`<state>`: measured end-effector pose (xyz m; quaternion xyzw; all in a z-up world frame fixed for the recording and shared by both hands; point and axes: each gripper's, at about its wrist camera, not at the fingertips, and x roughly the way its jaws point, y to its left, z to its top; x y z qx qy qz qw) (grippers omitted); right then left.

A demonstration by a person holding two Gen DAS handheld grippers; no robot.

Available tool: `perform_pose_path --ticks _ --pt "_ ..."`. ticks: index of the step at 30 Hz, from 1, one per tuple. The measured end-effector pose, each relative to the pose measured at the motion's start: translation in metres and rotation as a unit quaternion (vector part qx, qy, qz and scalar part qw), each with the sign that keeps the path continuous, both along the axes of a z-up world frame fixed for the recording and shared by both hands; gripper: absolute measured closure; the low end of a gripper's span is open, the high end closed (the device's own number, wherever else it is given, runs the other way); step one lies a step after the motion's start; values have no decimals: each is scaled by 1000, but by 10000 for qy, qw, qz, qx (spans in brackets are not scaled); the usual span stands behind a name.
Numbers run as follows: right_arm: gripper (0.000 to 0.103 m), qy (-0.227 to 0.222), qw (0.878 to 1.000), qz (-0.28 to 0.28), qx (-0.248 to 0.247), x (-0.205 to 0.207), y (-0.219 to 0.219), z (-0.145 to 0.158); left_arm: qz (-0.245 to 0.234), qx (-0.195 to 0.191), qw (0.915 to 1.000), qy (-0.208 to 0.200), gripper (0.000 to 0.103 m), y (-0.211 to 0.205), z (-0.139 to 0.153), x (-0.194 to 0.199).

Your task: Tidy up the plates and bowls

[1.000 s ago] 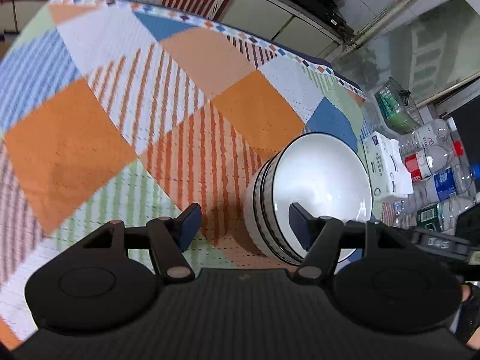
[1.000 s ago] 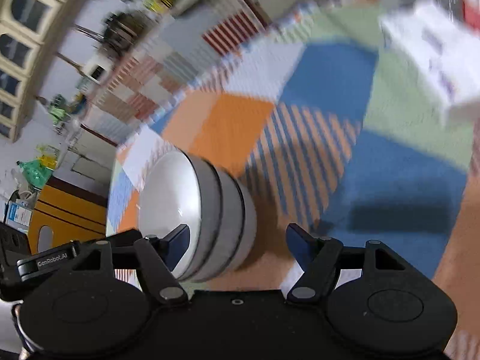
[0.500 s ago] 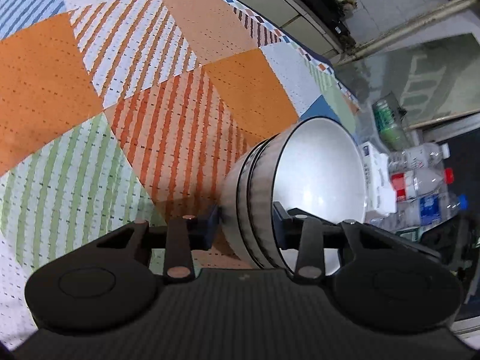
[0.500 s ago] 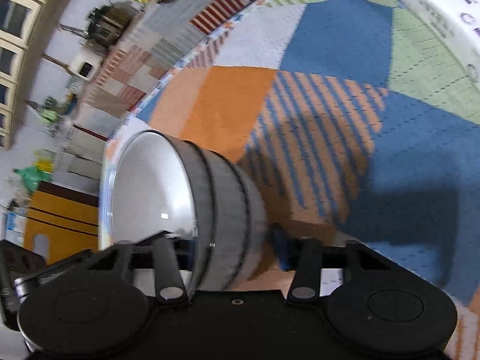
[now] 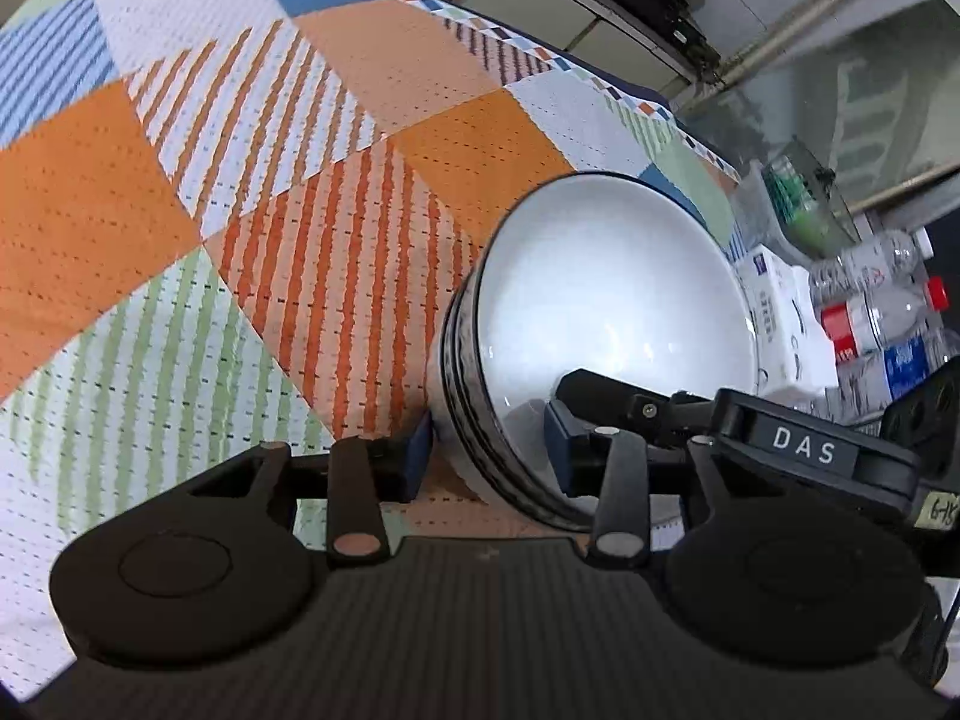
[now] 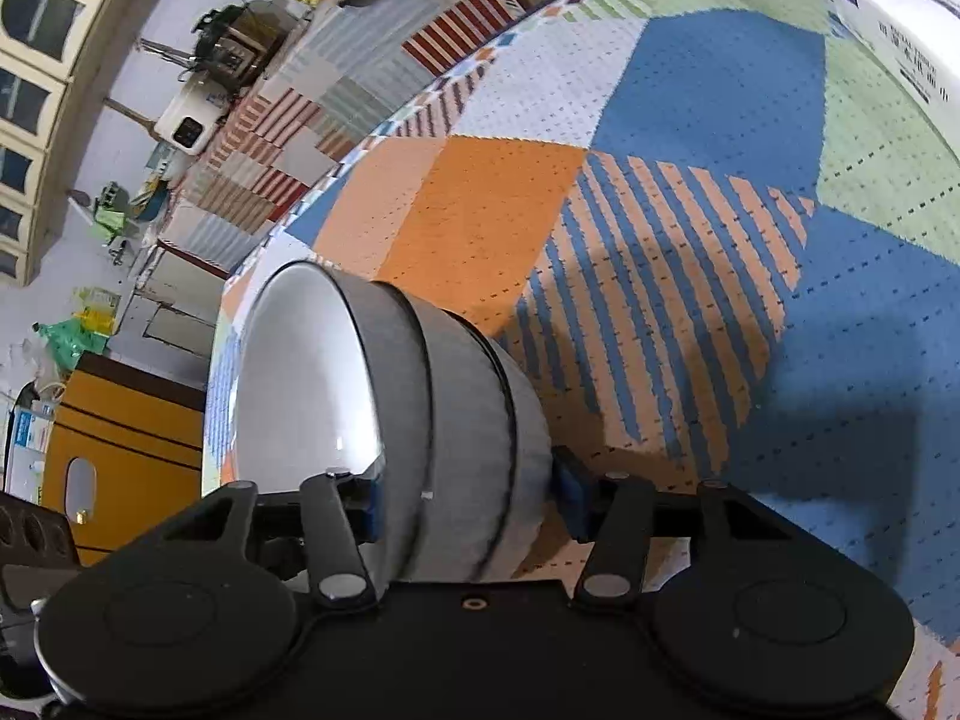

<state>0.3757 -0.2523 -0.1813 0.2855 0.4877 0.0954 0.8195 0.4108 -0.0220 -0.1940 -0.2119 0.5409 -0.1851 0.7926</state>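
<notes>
A stack of three white bowls with grey, dark-rimmed outsides (image 5: 606, 300) (image 6: 462, 420) sits at the patchwork tablecloth (image 5: 240, 192); I cannot tell whether its foot touches the cloth. My left gripper (image 5: 489, 447) spans the stack's wall, with one pad on the outside near the foot and the other inside the top bowl. My right gripper (image 6: 468, 504) holds the opposite side the same way. Both pairs of jaws are opening slightly, though their pads still touch the bowls. One of the right gripper's fingers (image 5: 600, 387) shows inside the bowl.
A white tissue box (image 5: 786, 324) (image 6: 900, 18) lies on the cloth beyond the stack. Past it stand several water bottles (image 5: 870, 312) and a green basket (image 5: 804, 204). The table's far edge (image 6: 384, 132) drops to the floor, where a wooden cabinet (image 6: 120, 438) stands.
A second ago both grippers were wide open beside the stack. They have since sunk a little and clamped onto its walls. The right gripper's body now shows in the left wrist view.
</notes>
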Motion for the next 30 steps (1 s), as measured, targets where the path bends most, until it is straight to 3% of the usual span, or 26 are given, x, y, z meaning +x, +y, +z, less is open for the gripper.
perform_pose_path --ticks 8,23,30 --pt "47 -184 9994 258 -157 -11 6 2 -114 20 9999 107 64 5 5 -13" --pt "47 -861 9957 353 1 -69 15 67 -469 135 9974 -531 64 19 90 -72" --pt "49 -1055 9928 556 135 -111 30 75 -527 327 9948 -806 64 32 106 -116"
